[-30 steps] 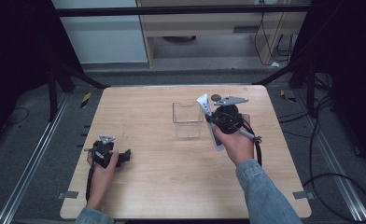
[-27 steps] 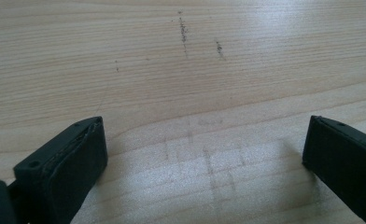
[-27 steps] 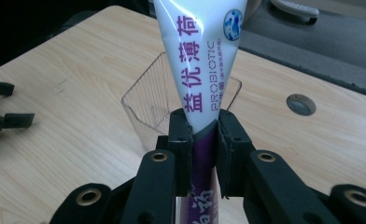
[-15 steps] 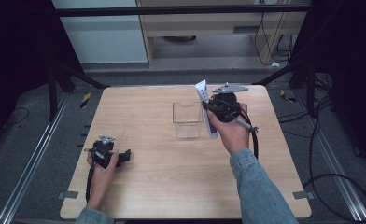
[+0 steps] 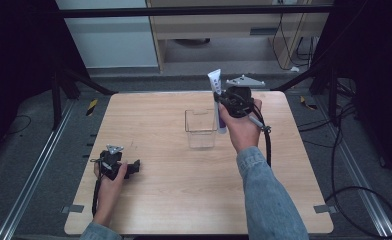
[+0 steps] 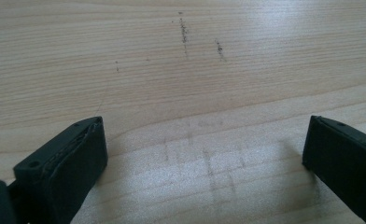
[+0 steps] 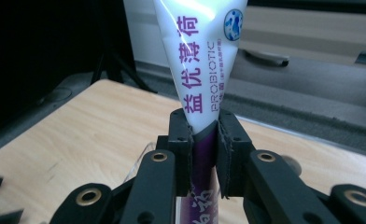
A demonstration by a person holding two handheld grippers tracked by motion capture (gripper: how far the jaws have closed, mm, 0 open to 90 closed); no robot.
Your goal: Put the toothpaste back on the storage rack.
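The right gripper has its jaws clamped on a white-and-purple tube, held upright just beside the right wall of the clear box standing mid-table, crimped end uppermost. The left gripper rests on the wooden table well left of and nearer than the box, jaws spread wide over bare wood.

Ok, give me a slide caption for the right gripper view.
Right gripper shut on an upright white-and-purple probiotic toothpaste tube, held above the wooden table.
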